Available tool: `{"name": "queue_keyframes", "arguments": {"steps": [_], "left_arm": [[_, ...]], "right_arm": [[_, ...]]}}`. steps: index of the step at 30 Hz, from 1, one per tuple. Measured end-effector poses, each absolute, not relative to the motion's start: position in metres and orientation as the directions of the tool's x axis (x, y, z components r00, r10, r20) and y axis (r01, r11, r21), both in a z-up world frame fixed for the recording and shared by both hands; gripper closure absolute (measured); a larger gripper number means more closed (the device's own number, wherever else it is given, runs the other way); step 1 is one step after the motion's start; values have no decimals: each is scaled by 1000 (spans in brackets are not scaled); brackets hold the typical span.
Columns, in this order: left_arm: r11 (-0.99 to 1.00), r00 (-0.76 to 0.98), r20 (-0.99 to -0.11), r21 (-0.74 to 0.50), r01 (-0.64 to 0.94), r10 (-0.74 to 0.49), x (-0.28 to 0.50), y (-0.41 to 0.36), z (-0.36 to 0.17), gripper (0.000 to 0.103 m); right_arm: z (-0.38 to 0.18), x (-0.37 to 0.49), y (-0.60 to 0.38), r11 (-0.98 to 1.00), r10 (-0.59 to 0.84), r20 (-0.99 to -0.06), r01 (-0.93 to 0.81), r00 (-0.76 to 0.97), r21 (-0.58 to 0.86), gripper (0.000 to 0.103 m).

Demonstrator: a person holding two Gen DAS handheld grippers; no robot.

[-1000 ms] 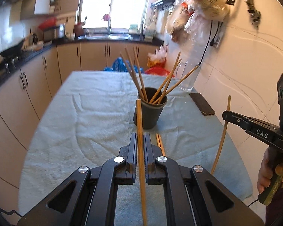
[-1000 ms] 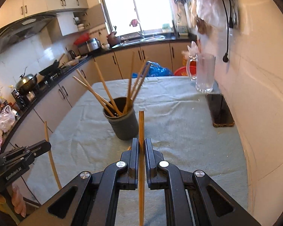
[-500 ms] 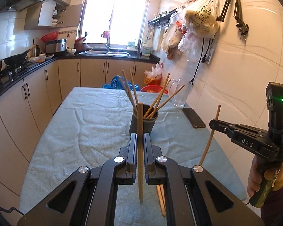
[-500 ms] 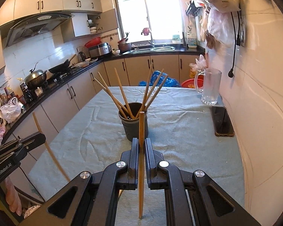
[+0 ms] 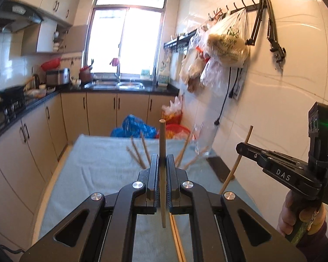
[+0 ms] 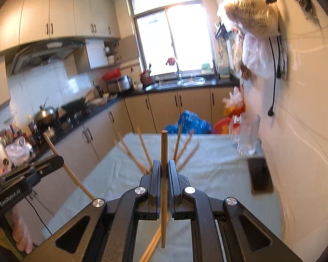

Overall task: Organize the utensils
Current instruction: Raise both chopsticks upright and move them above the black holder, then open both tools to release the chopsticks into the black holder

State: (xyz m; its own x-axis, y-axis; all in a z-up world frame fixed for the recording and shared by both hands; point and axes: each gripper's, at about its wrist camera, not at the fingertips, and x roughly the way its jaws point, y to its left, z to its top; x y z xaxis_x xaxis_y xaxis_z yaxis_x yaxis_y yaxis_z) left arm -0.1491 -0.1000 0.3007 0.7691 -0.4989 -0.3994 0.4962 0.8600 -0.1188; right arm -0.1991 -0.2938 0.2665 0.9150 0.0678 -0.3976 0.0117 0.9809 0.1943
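Note:
My left gripper (image 5: 162, 163) is shut on a wooden chopstick (image 5: 162, 144) that stands upright between its jaws. My right gripper (image 6: 163, 168) is shut on another chopstick (image 6: 163, 150), also upright. Each gripper shows in the other's view, the right gripper (image 5: 240, 147) at the right and the left gripper (image 6: 59, 160) at the left, each holding its stick tilted. Several chopsticks (image 6: 142, 152) fan out of a cup that is hidden behind the jaws. Two loose chopsticks (image 5: 177, 235) lie on the cloth below the left gripper.
The table has a light blue cloth (image 6: 218, 170). A dark phone (image 6: 259, 176) and a clear glass mug (image 6: 246, 133) sit at its right edge by the tiled wall. Kitchen cabinets (image 5: 32, 144) run along the left; bags (image 5: 225, 45) hang on the wall.
Both grippers have lifted and tilted upward with their chopsticks. The cup has dropped out of sight behind the jaws, and more of the wall and window shows.

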Motion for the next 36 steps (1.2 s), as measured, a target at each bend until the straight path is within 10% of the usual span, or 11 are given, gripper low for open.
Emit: {"name": "queue_keyframes", "arguments": {"steps": [12, 28, 33, 36], "left_arm": [[872, 813, -318, -143, 468, -488, -77, -140, 333, 97], [887, 763, -455, -193, 420, -460, -25, -158, 273, 97], [889, 780, -429, -170, 426, -456, -39, -155, 274, 69], [892, 798, -403, -153, 425, -449, -56, -147, 280, 66]], "right_arm": [[298, -142, -293, 973, -20, -217, 69, 976, 222, 96], [221, -91, -323, 944, 20, -404, 116, 915, 310, 95], [217, -87, -323, 942, 26, -421, 118, 907, 313, 94], [220, -91, -324, 936, 42, -418, 110, 908, 333, 73]]}}
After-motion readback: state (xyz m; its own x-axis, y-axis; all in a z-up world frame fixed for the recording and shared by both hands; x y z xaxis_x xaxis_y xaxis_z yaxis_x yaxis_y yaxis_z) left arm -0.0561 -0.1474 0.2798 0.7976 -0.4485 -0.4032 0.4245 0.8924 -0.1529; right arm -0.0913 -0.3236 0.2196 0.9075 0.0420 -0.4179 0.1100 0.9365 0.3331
